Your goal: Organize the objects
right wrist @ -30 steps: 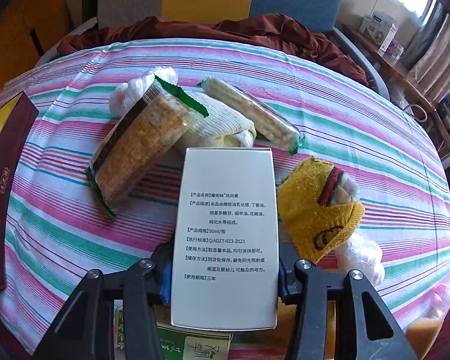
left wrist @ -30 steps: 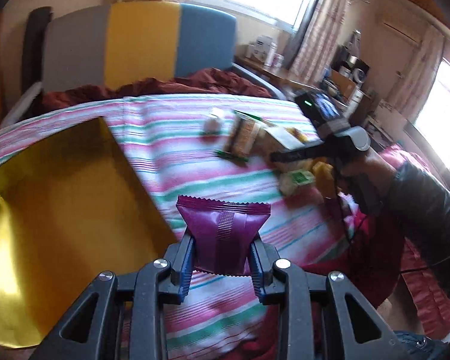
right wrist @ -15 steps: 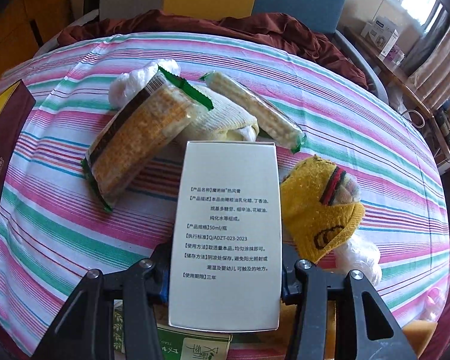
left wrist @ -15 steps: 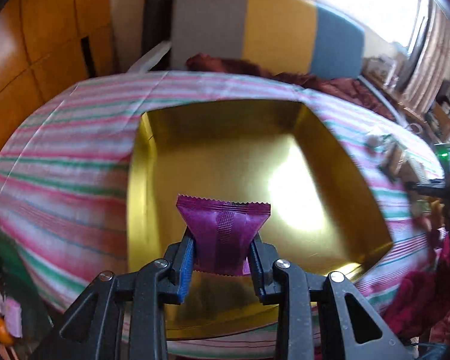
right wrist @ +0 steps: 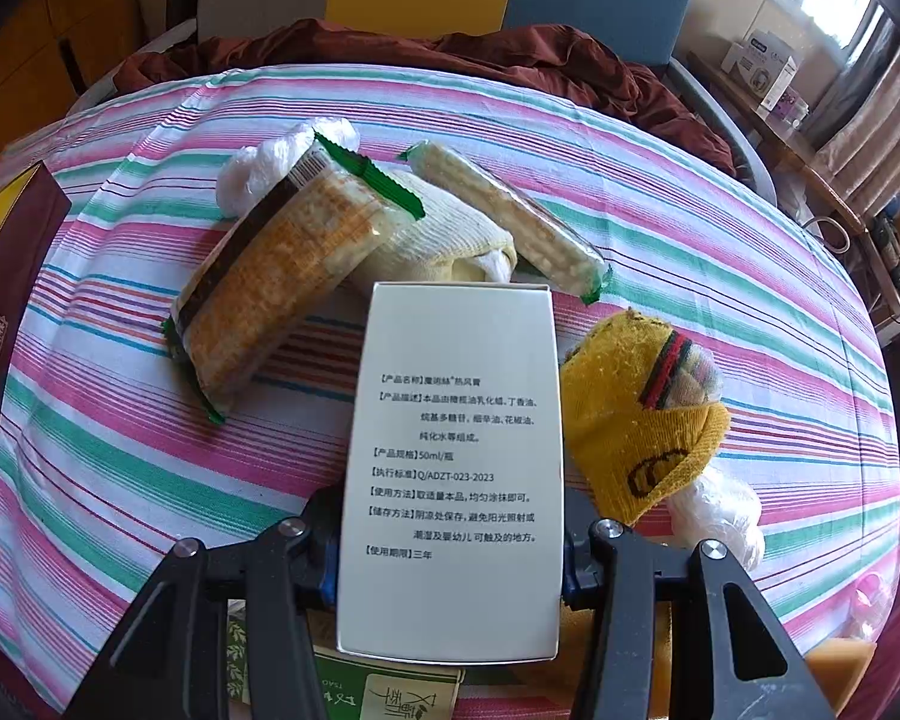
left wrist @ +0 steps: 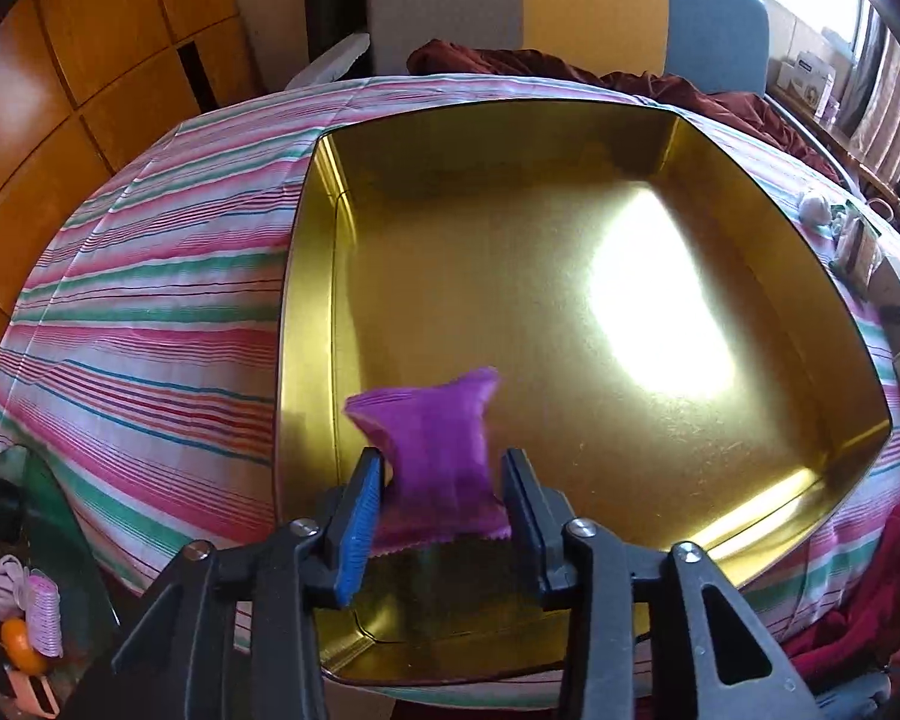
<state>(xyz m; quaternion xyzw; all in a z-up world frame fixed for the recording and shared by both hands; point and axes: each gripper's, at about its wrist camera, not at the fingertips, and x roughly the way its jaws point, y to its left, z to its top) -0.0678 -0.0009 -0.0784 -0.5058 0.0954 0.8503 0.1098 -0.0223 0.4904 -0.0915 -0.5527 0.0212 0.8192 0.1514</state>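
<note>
In the left wrist view a purple snack packet [left wrist: 432, 438], blurred, hangs loose between the jaws of my left gripper [left wrist: 441, 480]. Those jaws are opening, with gaps beside the packet. It is over the near left part of the shiny gold tray [left wrist: 570, 192]. In the right wrist view my right gripper [right wrist: 450, 540] is shut on a white box [right wrist: 456, 420] with printed text, held above the striped tablecloth [right wrist: 120, 450].
A cracker pack [right wrist: 276, 282], a cream knit cloth [right wrist: 444, 234], a long wafer bar [right wrist: 504, 216], a yellow sock [right wrist: 636, 420] and white plastic wads [right wrist: 720, 516] lie beyond the box. A green carton [right wrist: 390, 690] sits under it. The tray's maroon wall [right wrist: 0, 324] is at left.
My left gripper swung left from the cloth to above the gold tray and dipped, then its jaws parted and the purple packet slipped loose. The right gripper and white box stayed put.
</note>
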